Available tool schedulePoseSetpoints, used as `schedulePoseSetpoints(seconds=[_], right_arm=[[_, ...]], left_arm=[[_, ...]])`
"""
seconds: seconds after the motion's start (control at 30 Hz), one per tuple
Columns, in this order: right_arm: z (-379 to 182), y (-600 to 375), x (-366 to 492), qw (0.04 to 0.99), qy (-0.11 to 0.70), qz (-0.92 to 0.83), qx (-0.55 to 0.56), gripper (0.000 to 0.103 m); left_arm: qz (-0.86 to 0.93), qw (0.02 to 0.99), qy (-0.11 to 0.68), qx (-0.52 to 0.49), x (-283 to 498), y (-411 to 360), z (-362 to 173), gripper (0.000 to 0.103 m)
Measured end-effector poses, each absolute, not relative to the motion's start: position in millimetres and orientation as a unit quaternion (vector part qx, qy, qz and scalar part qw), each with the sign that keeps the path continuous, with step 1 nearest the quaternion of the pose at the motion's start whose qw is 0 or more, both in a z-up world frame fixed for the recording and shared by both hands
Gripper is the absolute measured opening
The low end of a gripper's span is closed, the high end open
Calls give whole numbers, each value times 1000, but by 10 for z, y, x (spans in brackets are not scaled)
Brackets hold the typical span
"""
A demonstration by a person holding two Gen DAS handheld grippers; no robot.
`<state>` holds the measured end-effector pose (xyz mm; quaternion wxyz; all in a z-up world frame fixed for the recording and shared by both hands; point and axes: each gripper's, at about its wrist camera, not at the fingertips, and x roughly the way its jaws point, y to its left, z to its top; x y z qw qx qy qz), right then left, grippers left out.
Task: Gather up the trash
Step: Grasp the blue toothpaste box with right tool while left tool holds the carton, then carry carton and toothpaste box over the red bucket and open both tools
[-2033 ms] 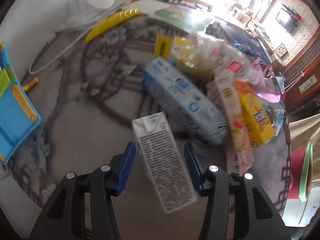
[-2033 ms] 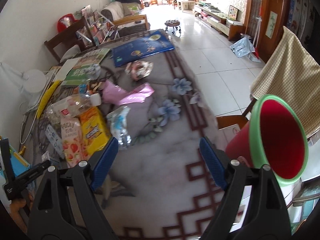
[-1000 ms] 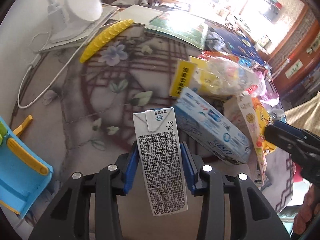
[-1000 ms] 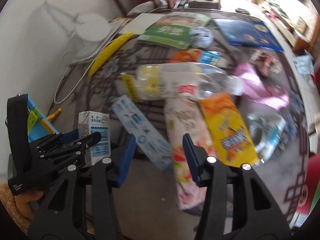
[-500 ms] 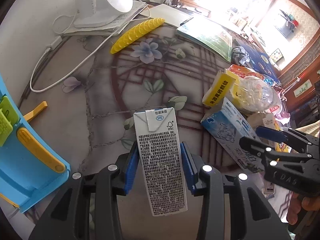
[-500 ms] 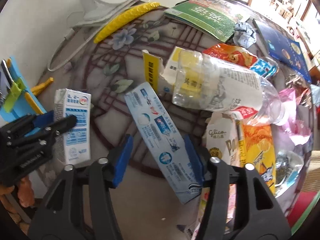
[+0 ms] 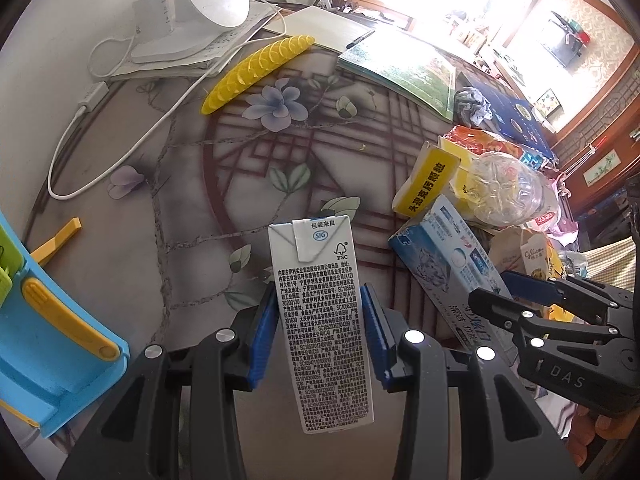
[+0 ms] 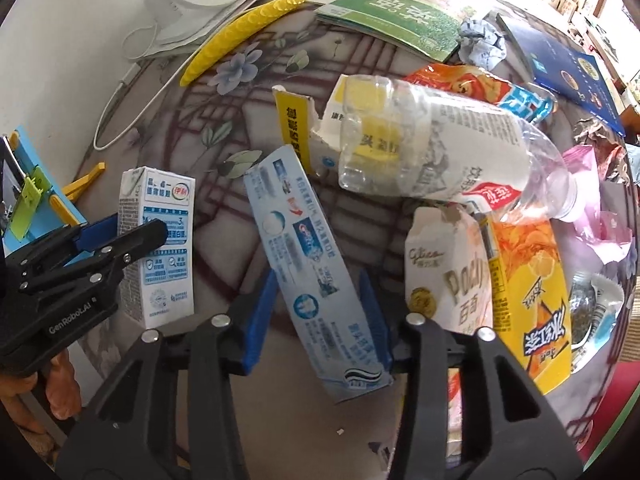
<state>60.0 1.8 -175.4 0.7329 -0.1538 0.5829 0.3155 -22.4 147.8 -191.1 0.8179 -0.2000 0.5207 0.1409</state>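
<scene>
Milk carton (image 7: 320, 312): small, white, pinched between the blue pads of the left gripper (image 7: 319, 330), jaws pressed against its two sides. Toothpaste box (image 8: 312, 264): long, light blue, just right of the milk carton, lying between the pads of the right gripper (image 8: 318, 316); whether those jaws gripped it could not be told. Clear plastic bottle (image 8: 436, 152): beyond the milk carton to its right, on its side, resting over a torn yellow box (image 8: 296, 128).

White milk carton (image 7: 320, 312); floral grey tablecloth (image 7: 256, 160).
</scene>
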Motion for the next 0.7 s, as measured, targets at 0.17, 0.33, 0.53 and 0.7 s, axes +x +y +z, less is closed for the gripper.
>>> schedulePoseSetpoints(seconds=[0.17, 0.33, 0.53, 0.7], right_arm=[[-1841, 6, 542, 729, 590, 306, -161, 43], [-1610, -69, 474, 746, 569, 321, -126, 40], [-1062, -292, 421, 786, 518, 329, -72, 40], [-767, -521, 397, 816, 481, 317, -42, 40]], left_arm=[[143, 820, 518, -199, -237, 1482, -1889, 38], [147, 826, 507, -198, -256, 1485, -1801, 38], [139, 845, 481, -189, -236, 1413, -1577, 38], [118, 860, 462, -180, -149, 1288, -1381, 38]])
